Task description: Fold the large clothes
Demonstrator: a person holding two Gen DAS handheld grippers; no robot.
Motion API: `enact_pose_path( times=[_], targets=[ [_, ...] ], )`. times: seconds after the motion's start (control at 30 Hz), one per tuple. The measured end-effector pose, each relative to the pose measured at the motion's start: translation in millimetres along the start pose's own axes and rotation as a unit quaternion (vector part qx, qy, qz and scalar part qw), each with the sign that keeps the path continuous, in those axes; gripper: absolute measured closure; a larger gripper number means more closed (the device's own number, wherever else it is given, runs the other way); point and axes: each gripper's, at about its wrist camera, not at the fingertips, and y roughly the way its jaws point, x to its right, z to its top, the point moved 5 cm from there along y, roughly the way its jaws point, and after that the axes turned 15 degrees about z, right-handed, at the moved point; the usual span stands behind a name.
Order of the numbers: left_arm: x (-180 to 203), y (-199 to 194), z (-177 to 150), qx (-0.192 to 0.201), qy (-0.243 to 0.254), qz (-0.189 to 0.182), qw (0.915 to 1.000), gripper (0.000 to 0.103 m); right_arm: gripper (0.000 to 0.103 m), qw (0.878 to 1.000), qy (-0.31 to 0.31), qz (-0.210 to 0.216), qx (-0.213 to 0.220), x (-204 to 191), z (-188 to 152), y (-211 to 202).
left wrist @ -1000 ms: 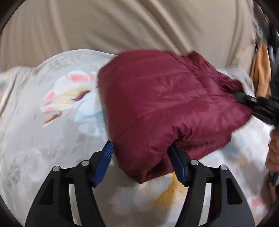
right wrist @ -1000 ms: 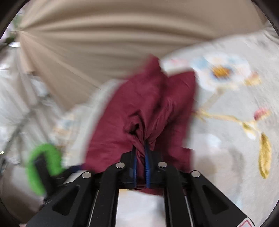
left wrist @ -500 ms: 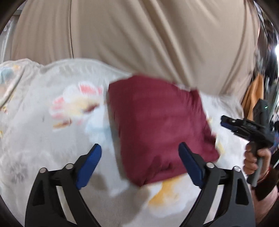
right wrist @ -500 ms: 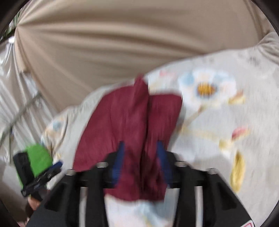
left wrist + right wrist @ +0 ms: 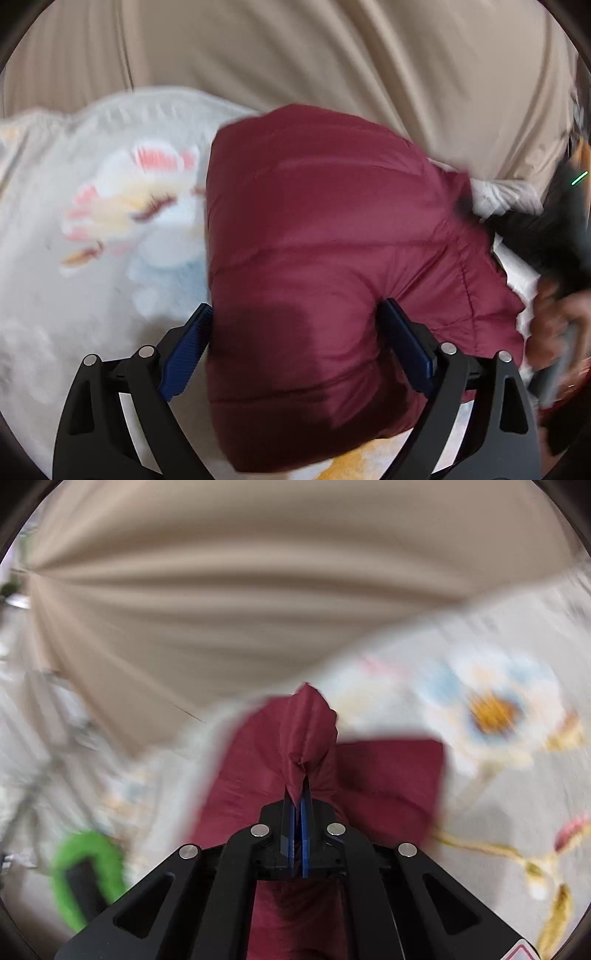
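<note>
A folded maroon puffer jacket (image 5: 332,266) lies on a floral bedspread (image 5: 92,240). My left gripper (image 5: 295,343) is open, and its blue pads stand on either side of the jacket's near edge. In the right wrist view my right gripper (image 5: 298,805) is shut on a bunched fold of the jacket (image 5: 306,731), with the rest of the jacket spread below it. The right gripper also shows as a dark blurred shape at the right edge of the left wrist view (image 5: 546,229).
A beige curtain (image 5: 295,55) hangs behind the bed. The bedspread (image 5: 498,775) stretches to the right in the right wrist view. The left gripper's green handle (image 5: 85,871) shows at lower left there. A hand (image 5: 554,325) is at the right.
My right gripper opened half a second ago and is shut again on a jacket fold. My left gripper stayed open and moved forward, so the jacket's near edge lies between its pads.
</note>
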Motion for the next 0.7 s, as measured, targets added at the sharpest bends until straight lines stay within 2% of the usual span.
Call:
enact_pose_path(
  times=[0.03, 0.1, 0.2, 0.23, 0.27, 0.3, 0.33, 0.47, 0.53, 0.6, 0.63, 0.67, 0.7],
  targets=[
    [0.1, 3.1, -1.3, -0.004, -0.007, -0.006, 0.9999, 0.012, 0.102, 0.999, 0.027, 0.014, -0.016, 14.4, -6.5, 7.4],
    [-1.1, 6.4, -3.4, -0.008, -0.011, -0.004, 0.9999, 0.011, 0.102, 0.999, 0.045, 0.022, -0.008, 15.8, -5.9, -0.6],
    [-12.5, -0.5, -5.6, -0.029, -0.034, -0.027, 0.9987, 0.013, 0.094, 1.0, 0.014, 0.011, 0.016, -4.5, -7.8, -33.8],
    [-18.7, -5.1, -6.2, -0.035, -0.045, -0.04, 0.9976, 0.012, 0.085, 1.0, -0.002, 0.006, 0.025, -11.0, -12.2, -49.9],
    [-24.7, -16.0, -10.1, -0.04, -0.049, -0.063, 0.996, 0.011, 0.072, 1.0, -0.008, 0.002, 0.028, -12.7, -16.6, -61.0],
    [-27.5, -20.8, -13.2, -0.042, -0.046, -0.073, 0.9954, 0.009, 0.062, 1.0, -0.007, -0.002, 0.028, -11.3, -20.7, -70.5],
    [-29.9, -30.2, -21.8, -0.045, -0.034, -0.082, 0.995, 0.007, 0.049, 1.0, -0.006, -0.003, 0.028, -9.8, -24.0, -74.8],
    [-22.6, -39.1, -57.1, -0.058, 0.043, -0.066, 0.9952, 0.006, 0.038, 1.0, 0.017, 0.0, -0.004, 2.1, -24.4, -59.5],
    [-18.5, -34.0, -66.8, -0.051, 0.072, -0.03, 0.9957, 0.006, 0.038, 0.998, 0.048, 0.015, -0.027, 1.6, -24.5, -34.1],
    [-20.0, -30.5, -65.5, -0.036, 0.073, 0.002, 0.9967, 0.007, 0.056, 0.997, 0.051, 0.022, -0.044, -8.1, -22.8, -15.5],
    [-23.3, -28.2, -61.0, -0.027, 0.067, 0.024, 0.9971, 0.008, 0.08, 0.999, 0.023, 0.014, -0.047, -23.1, -19.7, -9.4],
    [-26.4, -28.1, -55.9, -0.019, 0.061, 0.039, 0.9972, 0.011, 0.091, 0.999, -0.013, 0.018, -0.045, -44.0, -15.7, -7.8],
    [-27.3, -28.8, -52.5, -0.012, 0.058, 0.045, 0.9972, 0.017, 0.093, 0.998, -0.038, 0.048, -0.033, -67.3, -12.0, -11.7]
  ],
)
